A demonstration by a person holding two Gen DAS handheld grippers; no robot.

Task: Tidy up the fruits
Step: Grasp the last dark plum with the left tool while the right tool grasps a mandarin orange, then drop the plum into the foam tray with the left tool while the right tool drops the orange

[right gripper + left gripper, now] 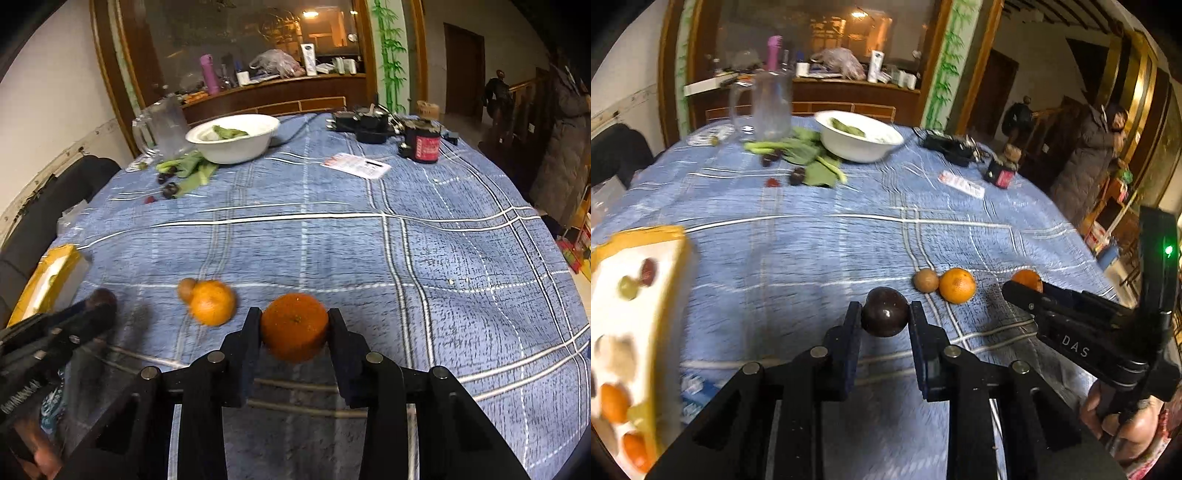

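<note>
Our left gripper [885, 314] clamps the dark fruit [885, 312]; our right gripper [294, 326] clamps an orange [294, 326]. We should carry both level toward the yellow-edged tray [646, 236] at the near left, squeezing gently.

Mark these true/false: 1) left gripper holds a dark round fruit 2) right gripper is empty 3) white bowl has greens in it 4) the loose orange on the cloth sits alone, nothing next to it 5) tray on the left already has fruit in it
1) True. The left gripper is shut on the dark fruit.
2) False. The right gripper is clamped on an orange.
3) True. The white bowl holds green leaves.
4) False. The loose orange has a small brown fruit right beside it.
5) True. The yellow-edged tray already holds several fruits.
</note>
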